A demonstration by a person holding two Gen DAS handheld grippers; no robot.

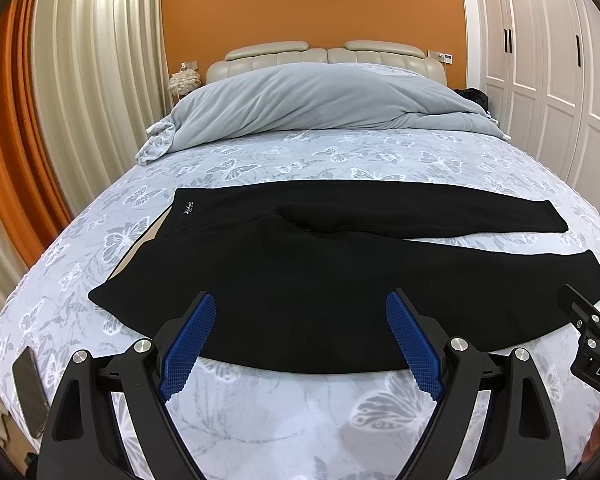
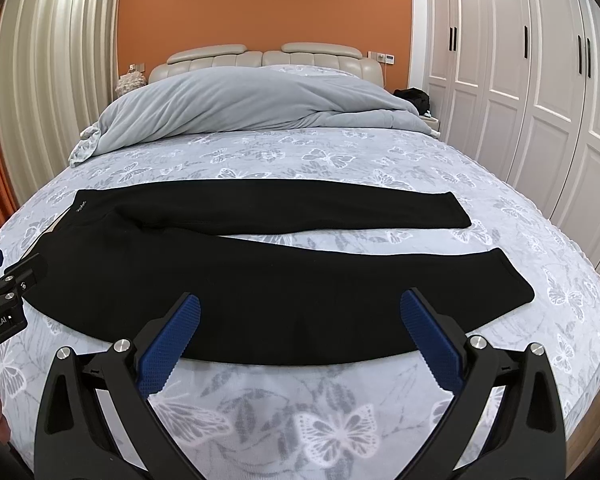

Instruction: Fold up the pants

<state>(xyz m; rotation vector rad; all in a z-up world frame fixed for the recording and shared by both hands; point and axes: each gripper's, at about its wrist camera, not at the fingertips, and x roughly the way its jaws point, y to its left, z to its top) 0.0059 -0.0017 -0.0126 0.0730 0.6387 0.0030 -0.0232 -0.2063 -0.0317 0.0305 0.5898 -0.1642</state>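
1. black pants (image 1: pixel 320 276) spread flat across a butterfly-print bedspread (image 1: pixel 300 152), waistband toward 9 o'clock, both legs running toward 3 o'clock.
2. left gripper (image 1: pixel 300 312) at 6 o'clock, blue fingers (image 1: pixel 188 344) spread wide, tips at the near edge of the pants, gripping nothing.
3. right gripper (image 2: pixel 300 312) likewise held agape at 6 o'clock in its own view, over the near leg's edge.
4. rumpled grey duvet (image 2: pixel 236 108) at 12 o'clock against a cream headboard (image 2: pixel 228 56).
5. dark phone (image 1: pixel 30 392) at 8 o'clock on the bed's edge.
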